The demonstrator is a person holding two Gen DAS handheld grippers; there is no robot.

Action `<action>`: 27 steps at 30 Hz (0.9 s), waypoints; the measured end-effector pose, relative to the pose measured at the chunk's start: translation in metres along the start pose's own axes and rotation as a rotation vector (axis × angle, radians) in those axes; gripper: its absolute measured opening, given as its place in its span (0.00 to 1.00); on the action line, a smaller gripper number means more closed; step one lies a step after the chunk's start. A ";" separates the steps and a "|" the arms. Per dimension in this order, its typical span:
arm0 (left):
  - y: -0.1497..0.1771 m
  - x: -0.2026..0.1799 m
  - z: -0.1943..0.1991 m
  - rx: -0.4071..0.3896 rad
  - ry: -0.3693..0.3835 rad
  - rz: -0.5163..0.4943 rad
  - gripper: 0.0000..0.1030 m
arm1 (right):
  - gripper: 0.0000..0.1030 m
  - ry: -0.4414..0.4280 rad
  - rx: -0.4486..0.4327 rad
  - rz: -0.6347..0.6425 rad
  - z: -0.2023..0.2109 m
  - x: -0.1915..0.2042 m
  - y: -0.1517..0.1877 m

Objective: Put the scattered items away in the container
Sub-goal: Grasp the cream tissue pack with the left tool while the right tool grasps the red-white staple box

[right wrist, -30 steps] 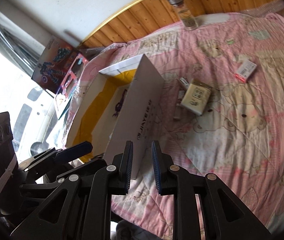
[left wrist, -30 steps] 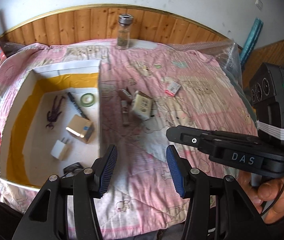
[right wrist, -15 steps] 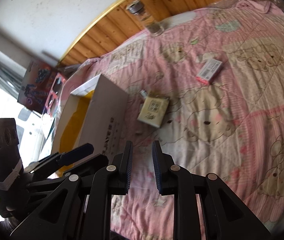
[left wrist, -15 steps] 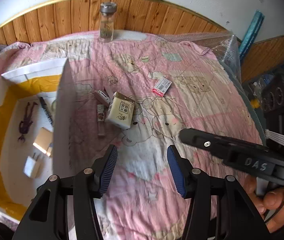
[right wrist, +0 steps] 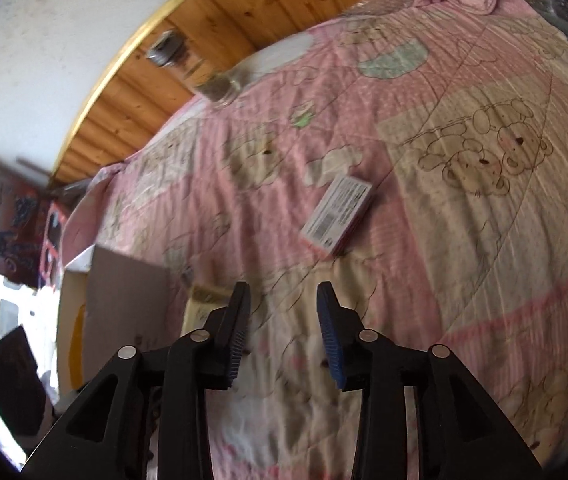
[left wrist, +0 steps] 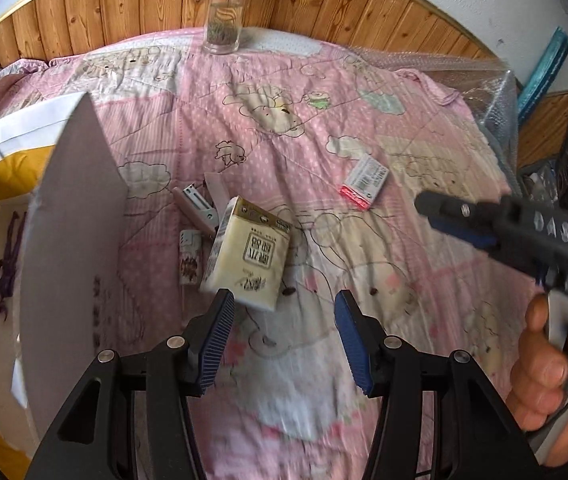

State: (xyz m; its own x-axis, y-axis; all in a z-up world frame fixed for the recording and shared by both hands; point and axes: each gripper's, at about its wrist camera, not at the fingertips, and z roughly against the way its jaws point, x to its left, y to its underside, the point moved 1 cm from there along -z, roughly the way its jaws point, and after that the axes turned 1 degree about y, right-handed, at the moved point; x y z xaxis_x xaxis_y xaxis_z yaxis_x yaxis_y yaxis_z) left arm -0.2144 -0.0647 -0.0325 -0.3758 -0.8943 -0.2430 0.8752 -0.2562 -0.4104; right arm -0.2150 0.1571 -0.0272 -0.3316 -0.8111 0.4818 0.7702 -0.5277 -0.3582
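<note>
The left gripper (left wrist: 284, 332) hangs low in the left wrist view, its blue-padded jaws spread wide with nothing between them. Just above its left pad lies a cream tissue pack (left wrist: 248, 256), tilted, resting on the pink quilt (left wrist: 324, 120). Touching the pack's upper left edge is a small stapler (left wrist: 198, 210), and beside the pack's left side lies a little white lighter-like thing (left wrist: 190, 254); I can't make out just what it is. Further right, well apart from that cluster, a small red-edged card box (left wrist: 364, 182) lies flat on the quilt.

The box (left wrist: 72, 240), the container, fills the left of the frame, its near white wall standing upright and its inside lined yellow. Down inside, at the far left edge, a purple stringy item (left wrist: 6, 264) lies on the floor of it.

At top centre a glass jar (left wrist: 224, 12) with a grey cap stands upright against the wooden panelling (left wrist: 124, 8).

The right gripper (left wrist: 456, 220) reaches in from the right edge of that view, held by a hand (left wrist: 552, 364) at lower right. In its own view the right gripper (right wrist: 282, 332) shows its jaws moderately apart and empty, hovering over the quilt, with the card box (right wrist: 338, 212) above them near mid-frame and the blurred box wall at lower left.
</note>
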 end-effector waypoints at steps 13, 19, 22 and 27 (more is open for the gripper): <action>-0.013 0.012 -0.050 -0.004 -0.029 0.015 0.55 | 0.60 0.249 0.050 0.011 -0.086 -0.019 -0.047; -0.009 0.005 -0.052 -0.039 -0.058 -0.051 0.56 | 0.61 0.300 0.033 0.106 -0.097 -0.005 -0.049; -0.006 0.007 -0.049 -0.047 -0.015 -0.044 0.63 | 0.64 0.323 0.029 0.155 -0.099 0.001 -0.044; -0.003 0.004 -0.045 -0.034 0.106 -0.033 0.68 | 0.39 0.303 0.030 0.228 -0.097 0.007 -0.042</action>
State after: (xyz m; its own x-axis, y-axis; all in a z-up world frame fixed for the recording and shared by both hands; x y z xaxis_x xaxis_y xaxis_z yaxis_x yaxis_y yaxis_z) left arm -0.2327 -0.0509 -0.0719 -0.4357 -0.8413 -0.3201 0.8518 -0.2704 -0.4488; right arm -0.3020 0.1492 -0.0863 -0.2925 -0.9470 0.1328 0.8568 -0.3212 -0.4035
